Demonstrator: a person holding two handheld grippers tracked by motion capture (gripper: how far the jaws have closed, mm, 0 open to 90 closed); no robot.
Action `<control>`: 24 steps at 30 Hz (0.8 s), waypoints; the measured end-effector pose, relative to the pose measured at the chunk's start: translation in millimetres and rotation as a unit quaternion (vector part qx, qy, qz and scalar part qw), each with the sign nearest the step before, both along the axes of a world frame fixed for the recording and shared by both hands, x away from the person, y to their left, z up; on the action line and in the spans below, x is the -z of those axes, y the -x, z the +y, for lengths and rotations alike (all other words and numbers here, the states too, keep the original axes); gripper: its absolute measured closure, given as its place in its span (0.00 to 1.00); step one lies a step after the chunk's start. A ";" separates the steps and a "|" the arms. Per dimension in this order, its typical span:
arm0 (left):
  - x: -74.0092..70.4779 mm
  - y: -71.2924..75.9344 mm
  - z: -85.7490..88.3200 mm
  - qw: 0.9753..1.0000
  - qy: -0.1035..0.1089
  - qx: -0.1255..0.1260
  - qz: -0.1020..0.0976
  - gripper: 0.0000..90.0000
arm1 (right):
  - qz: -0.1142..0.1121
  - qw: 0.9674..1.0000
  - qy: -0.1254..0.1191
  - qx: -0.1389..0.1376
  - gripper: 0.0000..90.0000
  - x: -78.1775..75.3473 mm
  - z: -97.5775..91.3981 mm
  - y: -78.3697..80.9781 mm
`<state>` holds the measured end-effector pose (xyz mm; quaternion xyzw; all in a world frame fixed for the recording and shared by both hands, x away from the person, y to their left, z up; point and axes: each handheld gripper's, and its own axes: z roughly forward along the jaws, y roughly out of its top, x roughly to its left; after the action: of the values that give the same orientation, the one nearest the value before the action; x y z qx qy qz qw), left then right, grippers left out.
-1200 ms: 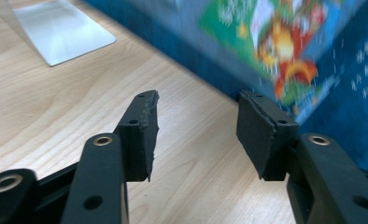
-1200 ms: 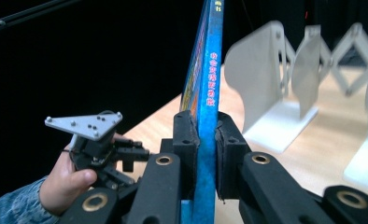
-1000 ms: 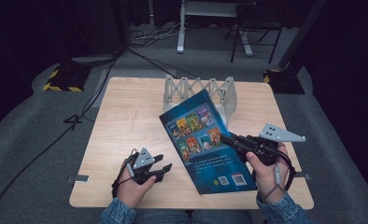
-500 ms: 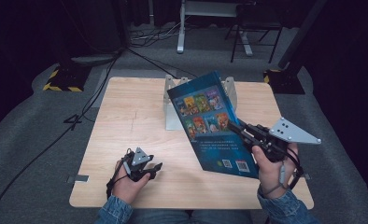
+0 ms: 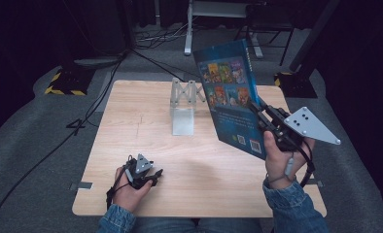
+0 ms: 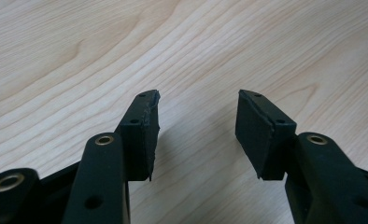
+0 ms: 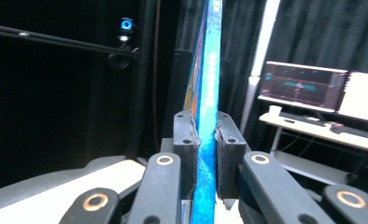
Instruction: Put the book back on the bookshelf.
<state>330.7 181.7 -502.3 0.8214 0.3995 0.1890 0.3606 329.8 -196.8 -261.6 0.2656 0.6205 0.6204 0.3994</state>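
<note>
A grey rack (image 5: pixel 185 104) stands mid-table (image 5: pixel 131 126), just left of the book (image 5: pixel 228 92) and below it; nothing else is near. Your right tongs (image 5: pixel 258 112) are clamped on the book's lower right edge, holding it tilted above the table. Your left tongs (image 5: pixel 155 175) rest near the front edge, jaws apart and empty, well apart from the book.

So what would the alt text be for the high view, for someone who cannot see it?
A person's right claw holds a blue picture book raised above a wooden table. The left claw rests open near the table's front edge, and a grey folding rack stands at the back.
</note>
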 end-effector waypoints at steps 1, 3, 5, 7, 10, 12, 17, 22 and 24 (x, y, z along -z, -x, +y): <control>0.0 1.0 1.9 1.000 0.001 -0.005 0.001 0.55 | -0.005 1.000 0.002 0.006 0.91 -0.9 0.4 -2.3; 0.1 1.9 5.8 1.000 0.001 -0.011 -0.002 0.55 | -0.014 1.000 0.004 0.020 0.91 -2.6 1.1 -7.4; 0.1 3.1 8.7 1.000 -0.001 -0.018 0.000 0.55 | -0.019 0.999 0.002 0.033 0.91 -3.5 1.7 -12.0; 0.1 3.7 10.9 1.000 -0.005 -0.019 -0.001 0.55 | -0.025 0.998 0.003 0.050 0.91 -4.3 2.4 -18.3; 0.3 4.7 11.3 1.000 -0.005 -0.021 0.000 0.55 | -0.029 0.997 0.003 0.066 0.91 -5.0 4.1 -26.1; 0.4 5.6 10.8 1.000 -0.007 -0.021 0.000 0.55 | -0.031 0.996 -0.001 0.081 0.91 -4.9 6.1 -36.9; 0.5 5.8 10.9 1.000 -0.006 -0.021 -0.002 0.55 | -0.042 0.993 0.007 0.113 0.91 -1.2 15.0 -51.0; 0.1 6.1 12.7 1.000 -0.004 -0.017 -0.004 0.55 | -0.039 0.989 0.008 0.140 0.91 6.8 22.2 -70.4; 0.1 6.6 13.0 1.000 0.001 -0.017 -0.002 0.55 | -0.038 0.989 0.012 0.145 0.91 10.1 25.1 -78.1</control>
<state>324.1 194.7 -502.5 0.8137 0.4127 0.1968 0.3590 407.9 -171.7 -271.8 0.3247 0.5674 0.5575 0.5117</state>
